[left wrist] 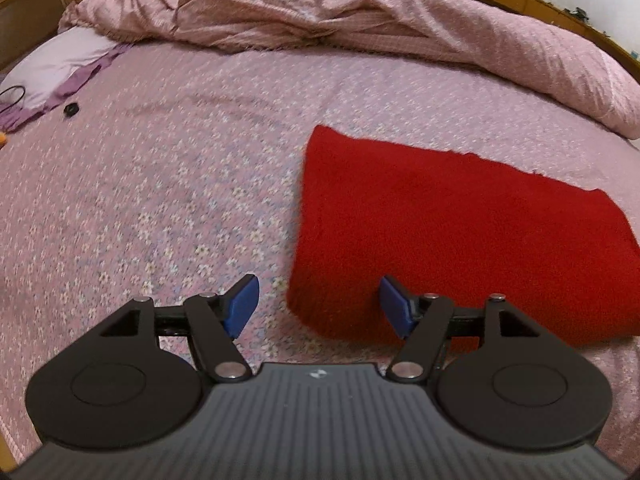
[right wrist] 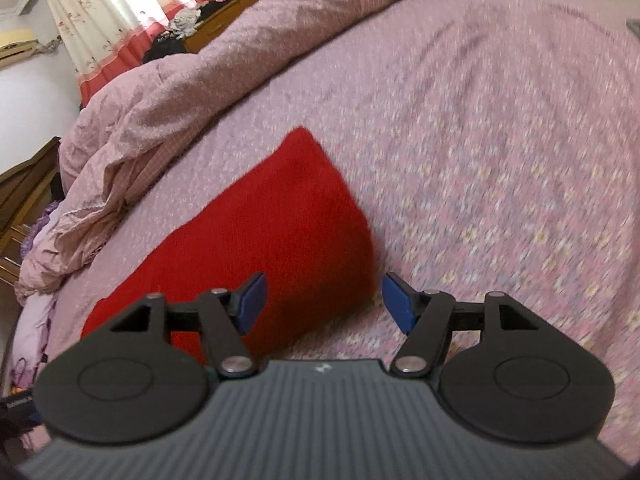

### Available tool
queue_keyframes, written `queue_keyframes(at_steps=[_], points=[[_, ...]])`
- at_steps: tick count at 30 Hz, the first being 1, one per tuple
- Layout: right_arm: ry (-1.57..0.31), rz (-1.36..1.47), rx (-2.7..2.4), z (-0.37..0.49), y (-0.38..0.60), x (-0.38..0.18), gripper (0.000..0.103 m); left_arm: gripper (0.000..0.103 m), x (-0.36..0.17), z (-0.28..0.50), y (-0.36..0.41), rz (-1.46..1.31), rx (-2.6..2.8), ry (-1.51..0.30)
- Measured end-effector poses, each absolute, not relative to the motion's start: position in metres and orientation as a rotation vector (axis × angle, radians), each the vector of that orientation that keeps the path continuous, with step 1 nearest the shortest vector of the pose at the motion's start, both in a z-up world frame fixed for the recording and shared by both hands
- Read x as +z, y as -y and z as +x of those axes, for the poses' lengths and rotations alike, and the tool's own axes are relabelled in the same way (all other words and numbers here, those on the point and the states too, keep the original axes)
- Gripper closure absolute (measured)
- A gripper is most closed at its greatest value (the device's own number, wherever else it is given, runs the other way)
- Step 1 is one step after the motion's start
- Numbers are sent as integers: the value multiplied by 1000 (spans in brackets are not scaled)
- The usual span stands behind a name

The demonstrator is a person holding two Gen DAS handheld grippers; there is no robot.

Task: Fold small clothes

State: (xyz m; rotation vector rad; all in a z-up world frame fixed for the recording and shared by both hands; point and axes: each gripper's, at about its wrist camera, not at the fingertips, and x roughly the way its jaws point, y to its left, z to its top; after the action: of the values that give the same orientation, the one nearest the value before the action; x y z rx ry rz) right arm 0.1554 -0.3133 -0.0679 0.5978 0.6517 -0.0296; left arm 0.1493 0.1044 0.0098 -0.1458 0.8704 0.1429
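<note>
A red knitted cloth (left wrist: pixel 440 220) lies flat on the pink flowered bedsheet (left wrist: pixel 180 180) as a folded rectangle. In the left wrist view it fills the right half, and my left gripper (left wrist: pixel 318 282) hovers open over its near left corner. One blue pad (left wrist: pixel 242 304) is over the sheet and the other is over the cloth, with nothing pinched between them. In the right wrist view the red cloth (right wrist: pixel 280 220) runs off to the left. My right gripper (right wrist: pixel 324 280) stands open above its near right corner, also with nothing between its pads.
A crumpled pink duvet (left wrist: pixel 360 12) is heaped along the far side of the bed. A lilac pillow (left wrist: pixel 56 64), a small black round thing (left wrist: pixel 71 109) and a black cable (left wrist: pixel 12 96) lie at the left. Wooden bed frame (right wrist: pixel 240 8) and curtains (right wrist: pixel 100 12) stand behind.
</note>
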Motion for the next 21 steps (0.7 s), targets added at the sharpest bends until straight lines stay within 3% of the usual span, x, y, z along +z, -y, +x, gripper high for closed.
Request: queue_keyframes(at_steps=[21], points=[[-609,760,11,169,312,-101,27,26,-2,156,-106,-143,163,-889]])
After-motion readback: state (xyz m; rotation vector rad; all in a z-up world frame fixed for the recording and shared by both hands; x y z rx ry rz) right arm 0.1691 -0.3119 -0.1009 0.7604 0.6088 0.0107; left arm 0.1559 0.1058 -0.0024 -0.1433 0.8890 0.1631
